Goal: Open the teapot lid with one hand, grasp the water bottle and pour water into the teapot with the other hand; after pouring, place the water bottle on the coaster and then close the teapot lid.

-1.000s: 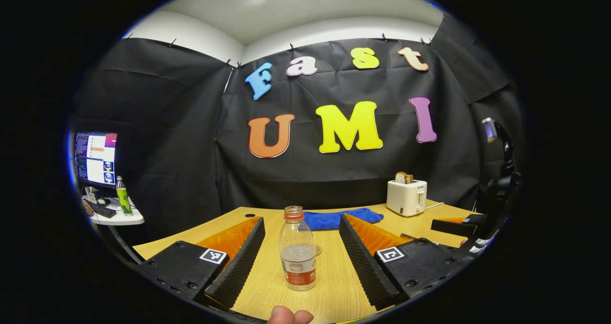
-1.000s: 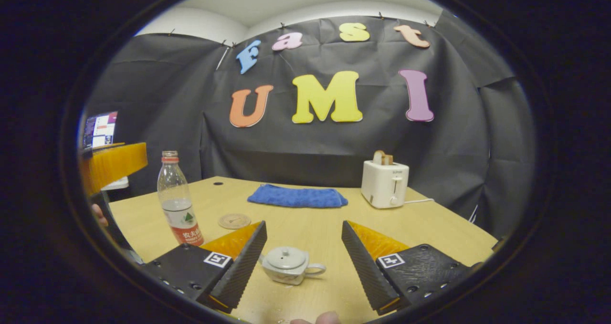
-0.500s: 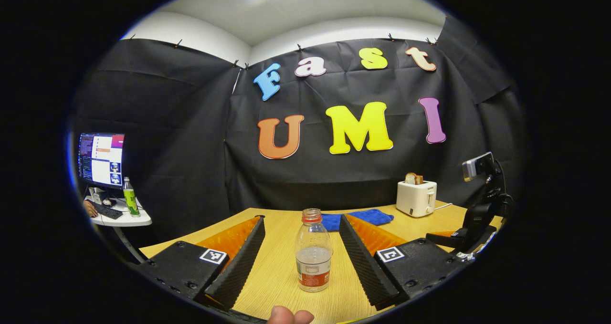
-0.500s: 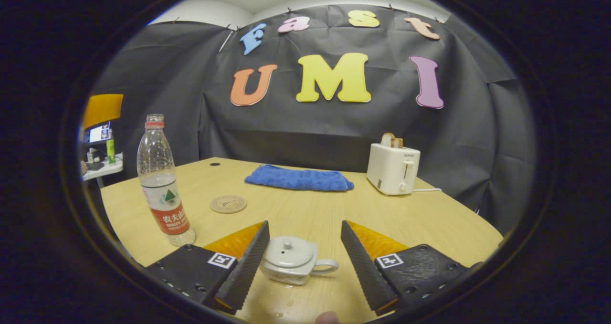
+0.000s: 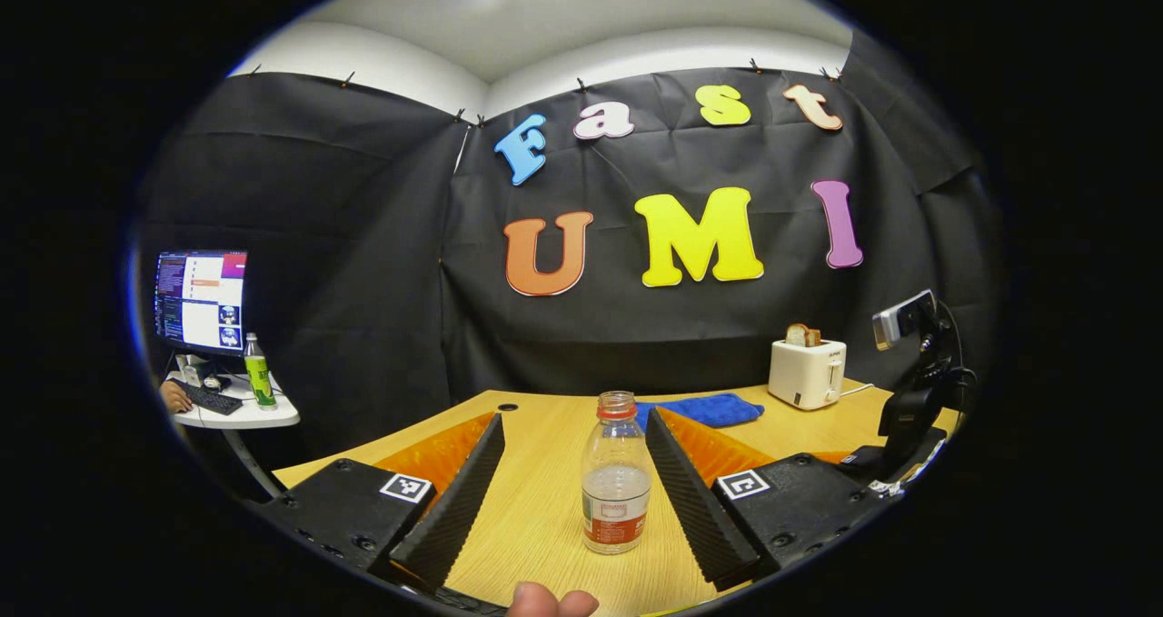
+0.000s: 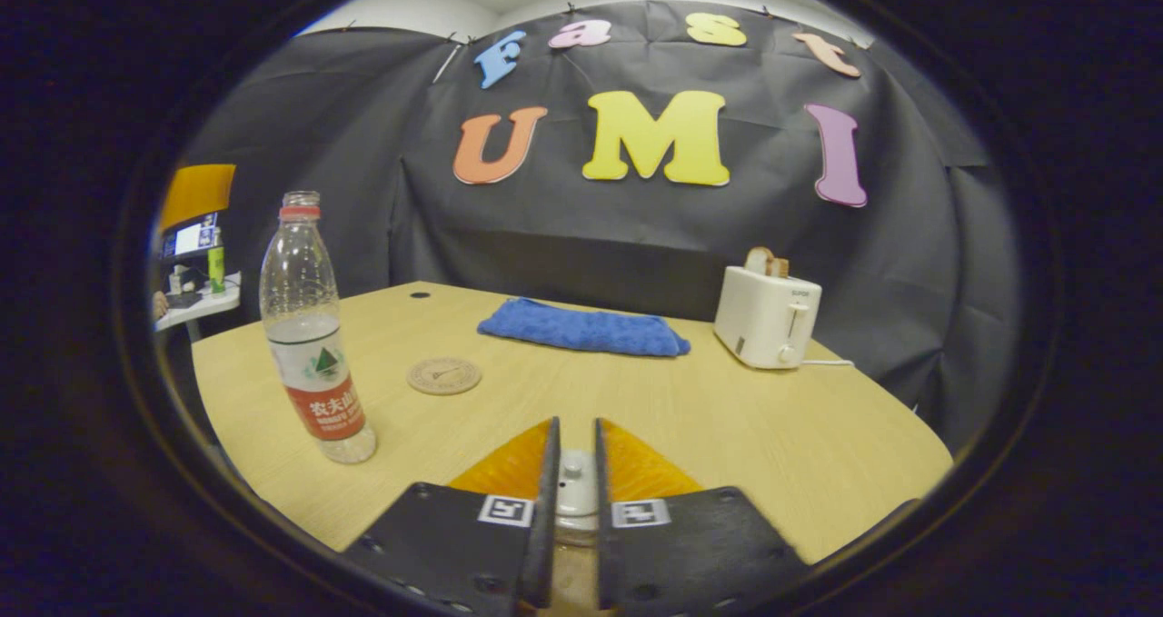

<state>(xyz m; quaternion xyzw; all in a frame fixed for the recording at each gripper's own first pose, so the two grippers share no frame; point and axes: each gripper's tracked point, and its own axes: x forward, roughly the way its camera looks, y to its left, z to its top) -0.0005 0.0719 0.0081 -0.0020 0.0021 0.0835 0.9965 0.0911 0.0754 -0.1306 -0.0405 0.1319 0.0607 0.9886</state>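
Observation:
A clear water bottle (image 5: 616, 476) with a red label and a little water stands upright on the wooden table (image 5: 536, 517). It is between the fingers of my left gripper (image 5: 572, 417), close to the right one; that gripper is open and touches nothing. In the right gripper view the same bottle (image 6: 309, 335) is at the left, with the round coaster (image 6: 443, 375) beyond it. My right gripper (image 6: 576, 424) is shut on the knob of the white teapot lid (image 6: 573, 494). The fingers hide most of the teapot. The right gripper (image 5: 909, 417) also appears at the far right of the left gripper view.
A folded blue cloth (image 6: 581, 328) lies at the back of the table, and a white toaster (image 6: 766, 317) holding bread stands at the back right. Off the table to the left, a side desk carries a monitor (image 5: 202, 299) and a green bottle (image 5: 259, 383).
My right gripper moved in over the teapot and its fingers closed from wide open onto the lid knob. My left gripper shifted left, so the bottle now sits nearer its right finger.

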